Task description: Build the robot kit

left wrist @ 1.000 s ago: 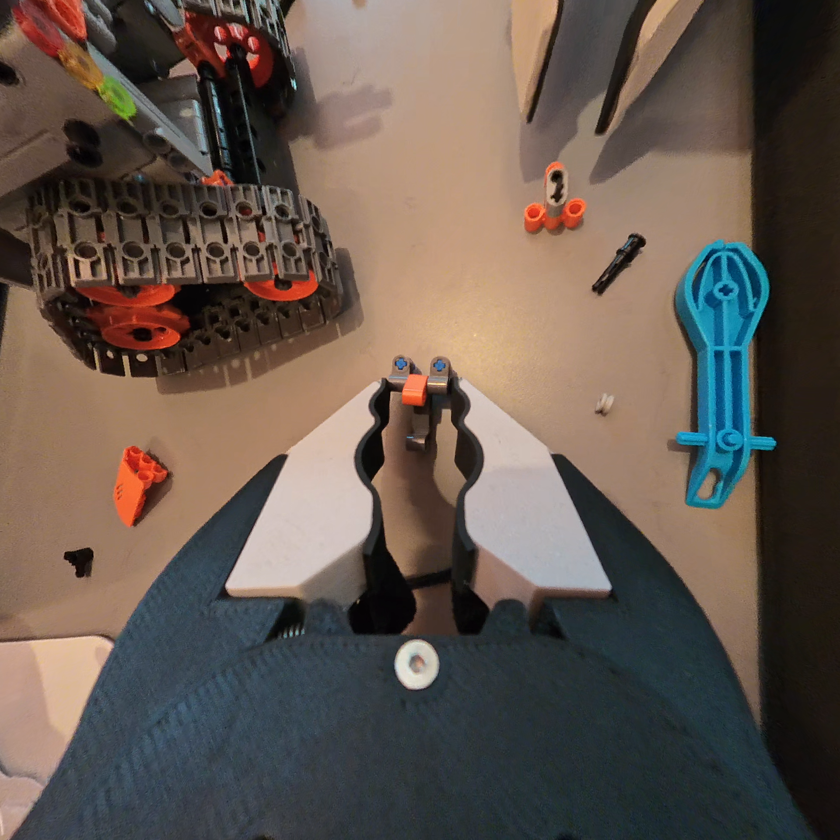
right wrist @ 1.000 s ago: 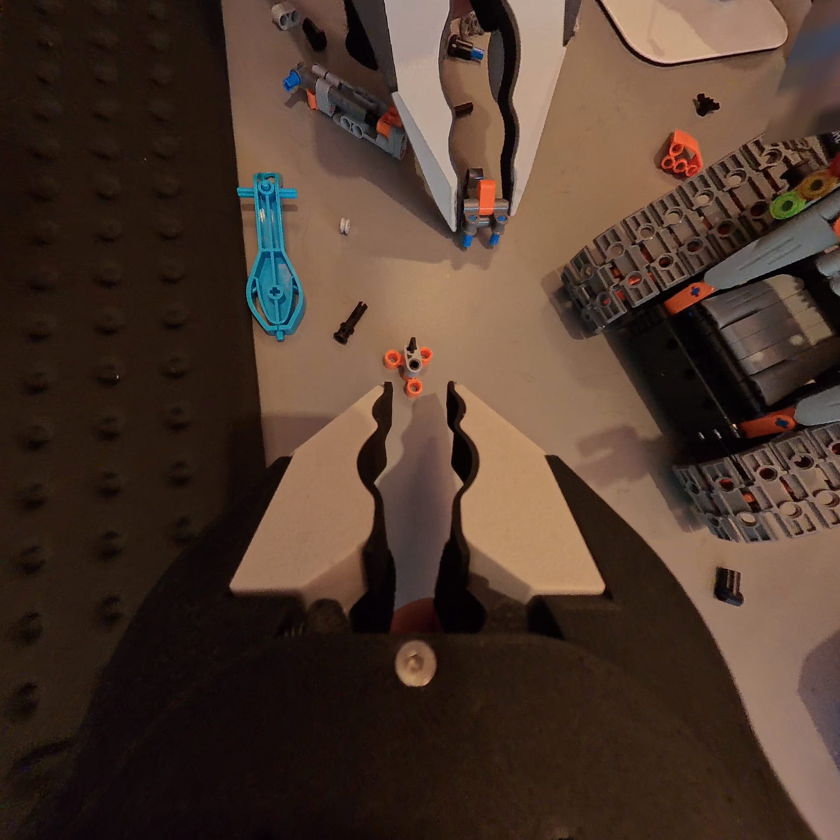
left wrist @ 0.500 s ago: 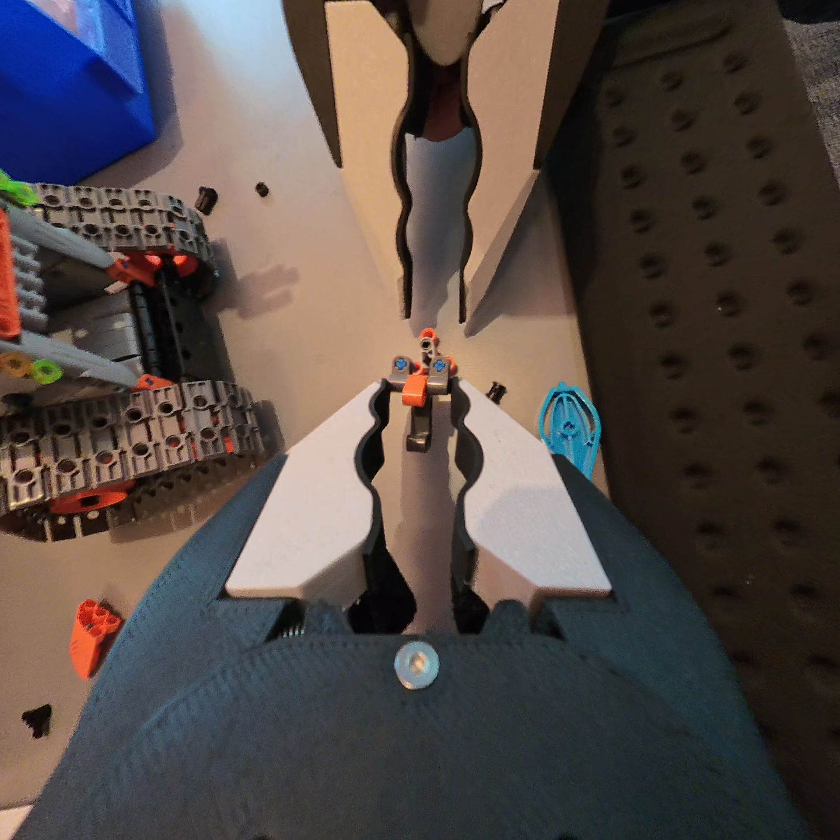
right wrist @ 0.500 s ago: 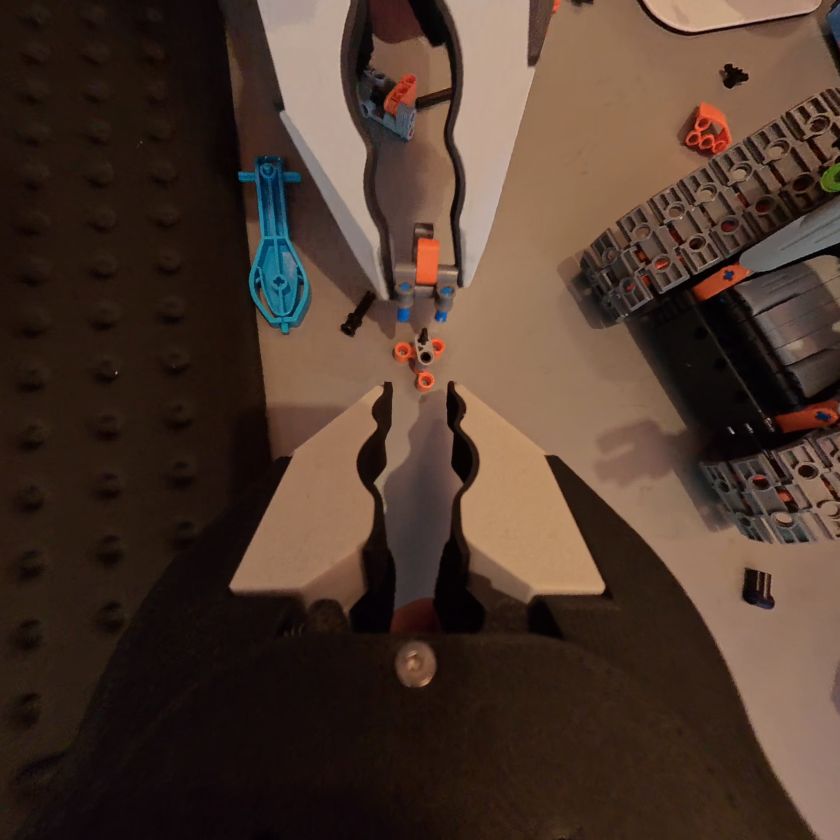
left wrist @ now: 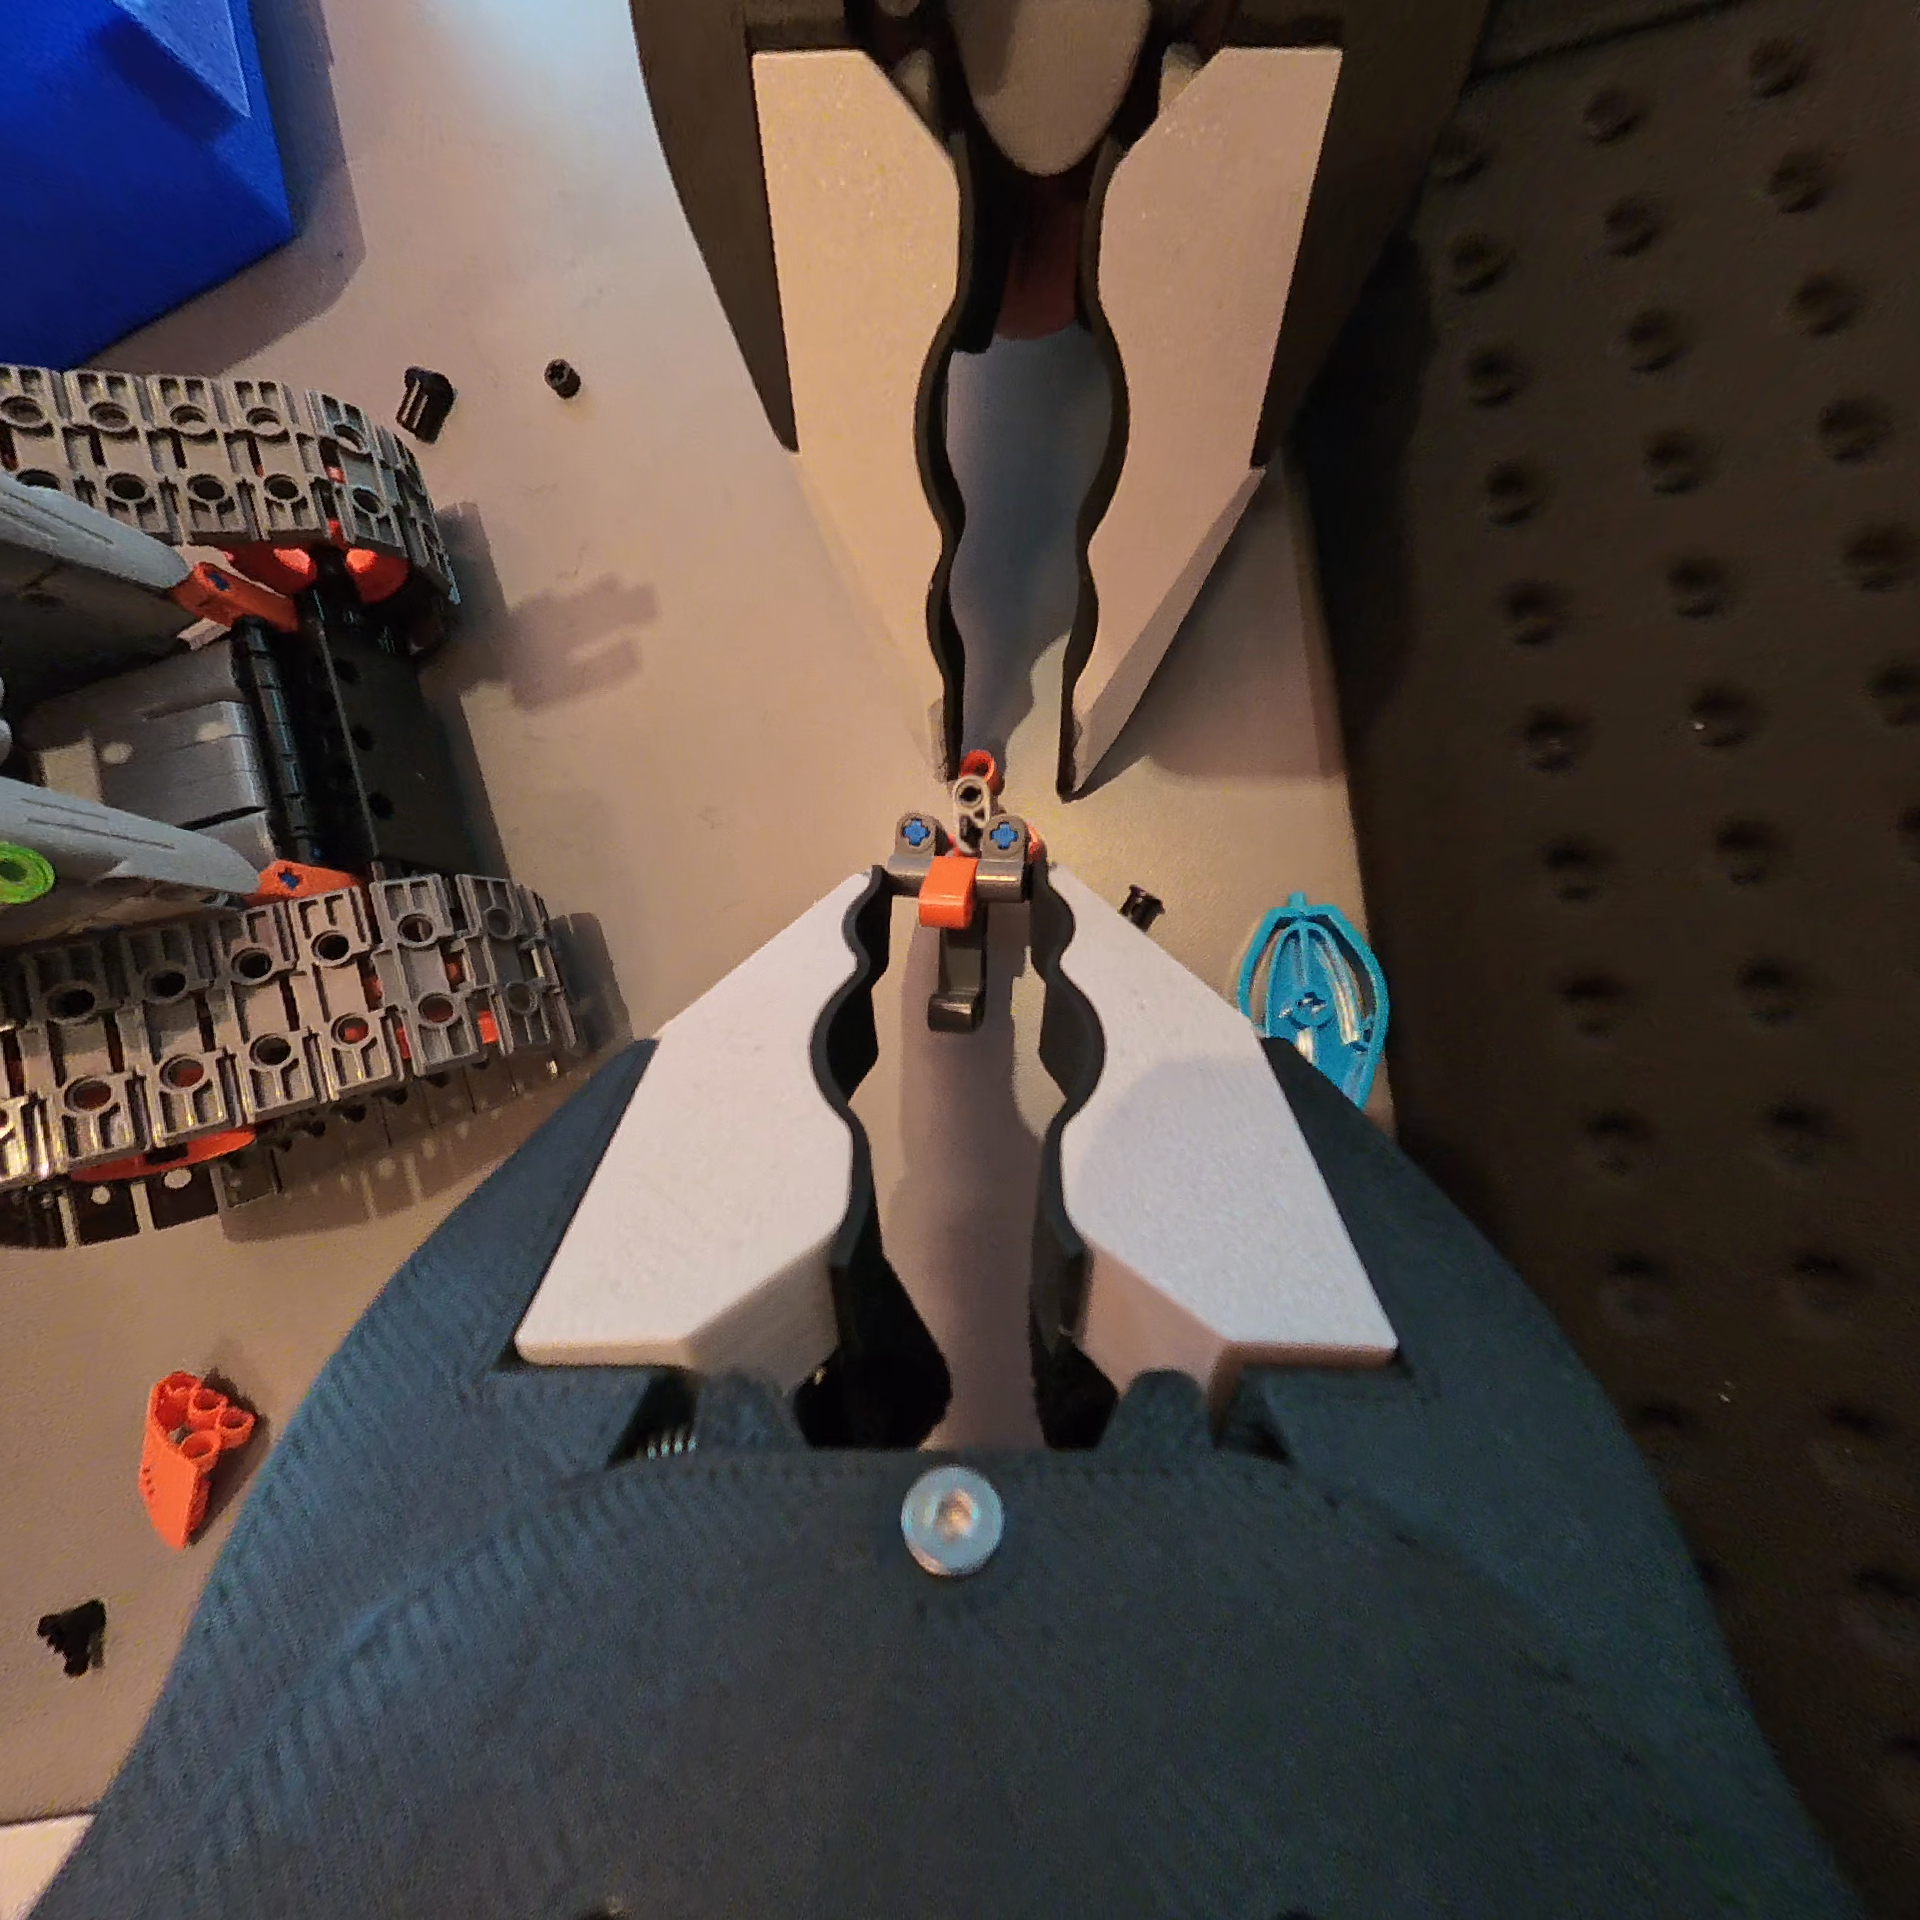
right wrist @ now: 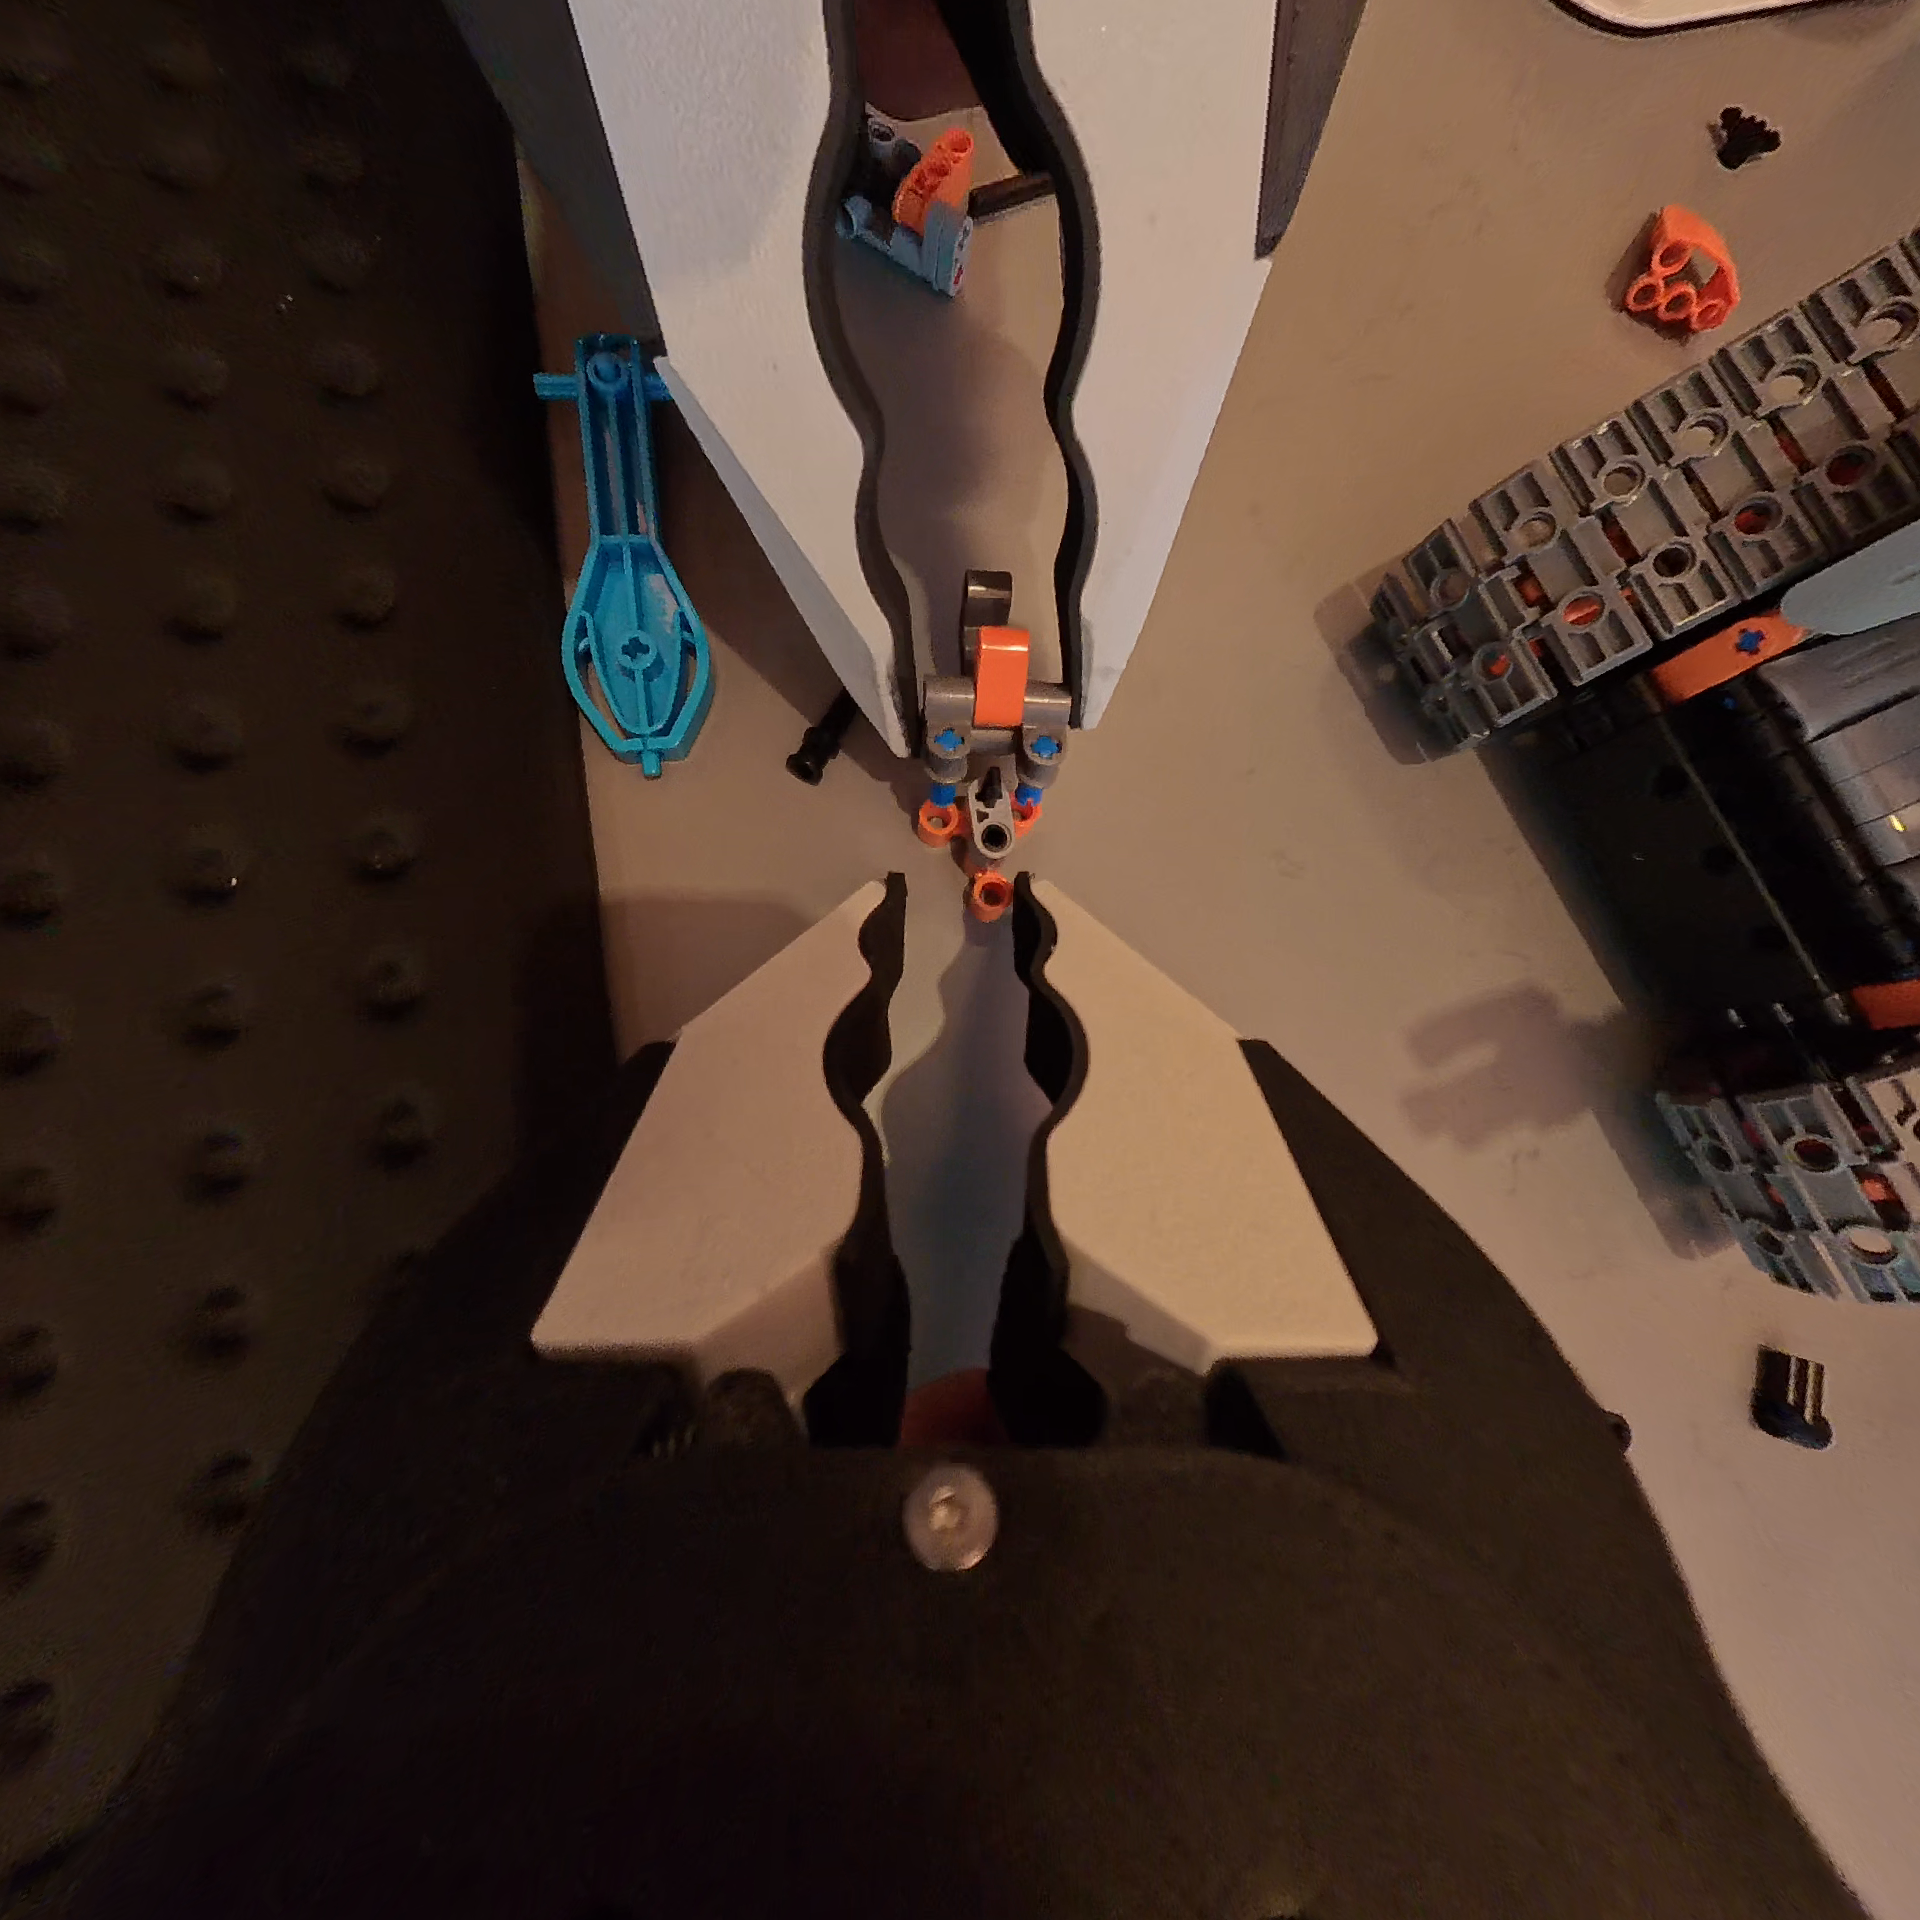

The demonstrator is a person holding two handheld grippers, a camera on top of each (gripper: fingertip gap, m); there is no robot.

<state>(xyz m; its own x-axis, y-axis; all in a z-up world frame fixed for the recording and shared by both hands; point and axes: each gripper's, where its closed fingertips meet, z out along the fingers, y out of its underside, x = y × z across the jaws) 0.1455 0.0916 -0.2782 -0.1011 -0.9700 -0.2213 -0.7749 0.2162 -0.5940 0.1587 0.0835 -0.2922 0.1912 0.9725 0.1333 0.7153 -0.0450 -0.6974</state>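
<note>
My left gripper (left wrist: pixel 956 883) is shut on a small grey and orange assembly (left wrist: pixel 951 899) with two blue pins at its front. It faces my right gripper (right wrist: pixel 958 888) tip to tip, low over the beige table (left wrist: pixel 727 582). Between them lies a small grey connector with orange bushes (right wrist: pixel 992 821). The assembly's blue pins (right wrist: pixel 940 795) reach the connector's two side bushes. My right gripper is open, and the connector's near orange bush (right wrist: pixel 989 894) sits between its fingertips, close to the right one. The connector shows in the left wrist view (left wrist: pixel 975 802) just past the held assembly.
A grey tracked vehicle model (left wrist: pixel 260 987) stands to one side (right wrist: pixel 1662 623). A teal tool (right wrist: pixel 634 582) and a black pin (right wrist: pixel 821 743) lie beside the black studded mat (right wrist: pixel 260 727). Loose orange piece (left wrist: pixel 192 1455), black bits (left wrist: pixel 421 400), blue box (left wrist: pixel 125 156).
My left gripper has carried the assembly across the table to the connector, facing the right gripper. The right gripper has moved forward, so the near orange bush now sits between its tips.
</note>
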